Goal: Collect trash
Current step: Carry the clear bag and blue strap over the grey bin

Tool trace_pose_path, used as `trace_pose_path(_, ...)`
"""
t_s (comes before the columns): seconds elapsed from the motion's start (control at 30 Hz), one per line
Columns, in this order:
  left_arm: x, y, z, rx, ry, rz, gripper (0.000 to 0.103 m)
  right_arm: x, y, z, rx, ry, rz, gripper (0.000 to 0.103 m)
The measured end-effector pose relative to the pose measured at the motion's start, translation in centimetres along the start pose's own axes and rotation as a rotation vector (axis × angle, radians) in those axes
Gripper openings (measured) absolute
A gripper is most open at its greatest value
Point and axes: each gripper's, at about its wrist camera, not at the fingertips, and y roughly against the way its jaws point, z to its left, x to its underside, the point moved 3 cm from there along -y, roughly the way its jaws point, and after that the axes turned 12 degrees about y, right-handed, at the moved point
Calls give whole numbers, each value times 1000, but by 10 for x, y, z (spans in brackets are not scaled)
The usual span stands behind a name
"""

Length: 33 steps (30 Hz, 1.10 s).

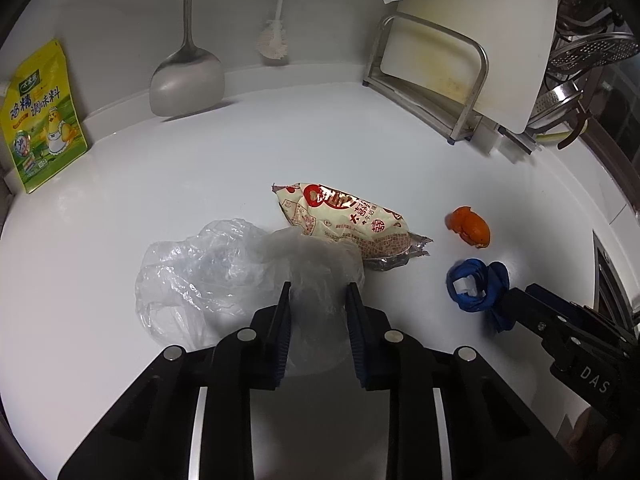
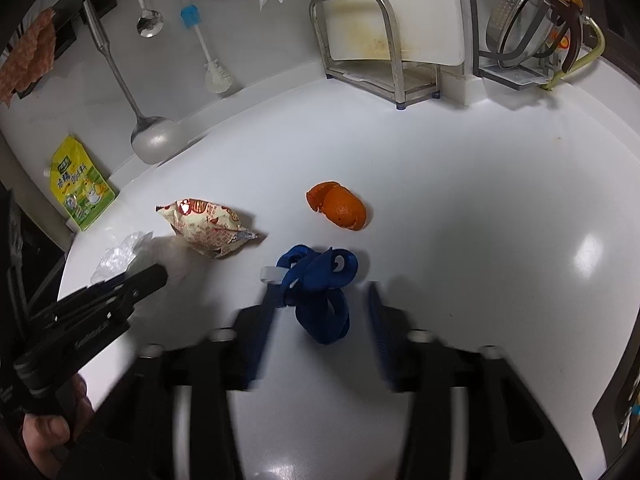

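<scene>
The right gripper [image 2: 320,320] is motion-blurred in its own view. The clear bag [image 1: 224,276] hides the wrapper's [image 1: 348,220] near corner. A hand [image 2: 44,436] is cut off by the edge.

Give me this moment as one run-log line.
left gripper: shut on clear plastic bag | right gripper: open around blue strap | snack wrapper, orange peel: on counter

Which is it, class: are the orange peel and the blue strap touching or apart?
Apart. The right wrist view shows bare white counter between the orange peel and the blue strap.
</scene>
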Motion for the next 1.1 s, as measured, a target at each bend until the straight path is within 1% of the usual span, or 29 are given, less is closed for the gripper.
trace_pose_path(0.07, 0, 3, 2, 0, 3, -3, 25, -3, 1, 0, 12, -8, -15, 72)
trace_pose_path(0.13, 1, 7, 4, -3, 3, -9, 25, -5, -2, 2, 17, 3, -14, 74)
trace_pose_path(0.2, 2, 10, 6, -5, 3, -12, 25, -7, -11, 4, 31, 23, 10, 78)
trace_pose_path(0.27, 4, 12, 7, -6, 3, -12, 25, -7, -21, 7, 51, 51, 41, 78)
trace_pose_path(0.4, 5, 14, 9, -8, 4, -12, 25, -7, -34, 14, 73, 88, 67, 78)
trace_pose_path(0.67, 6, 16, 11, -9, 4, -8, 25, -10, -48, 17, 141, 138, 74, 78)
trace_pose_path(0.7, 6, 17, 11, -10, 3, -8, 25, -10, -48, 18, 141, 141, 74, 76)
trace_pose_path(0.73, 6, 16, 11, -9, 4, -7, 25, -10, -47, 18, 136, 142, 70, 72)
trace_pose_path(0.77, 6, 17, 11, -8, 5, -7, 25, -11, -45, 18, 126, 147, 62, 61)
trace_pose_path(0.8, 6, 17, 10, -7, 5, -8, 25, -11, -44, 20, 124, 158, 63, 53)
trace_pose_path(0.83, 7, 18, 10, -6, 4, -7, 25, -11, -44, 21, 119, 163, 65, 50)
trace_pose_path(0.9, 8, 20, 9, -4, 2, -6, 25, -10, -41, 22, 95, 161, 67, 41)
trace_pose_path(1.0, 11, 27, 6, 3, -4, -8, 25, -7, -34, 22, 77, 146, 62, 36)
trace_pose_path(1.1, 16, 35, 4, 8, -6, -9, 25, -4, -22, 21, 66, 132, 49, 35)
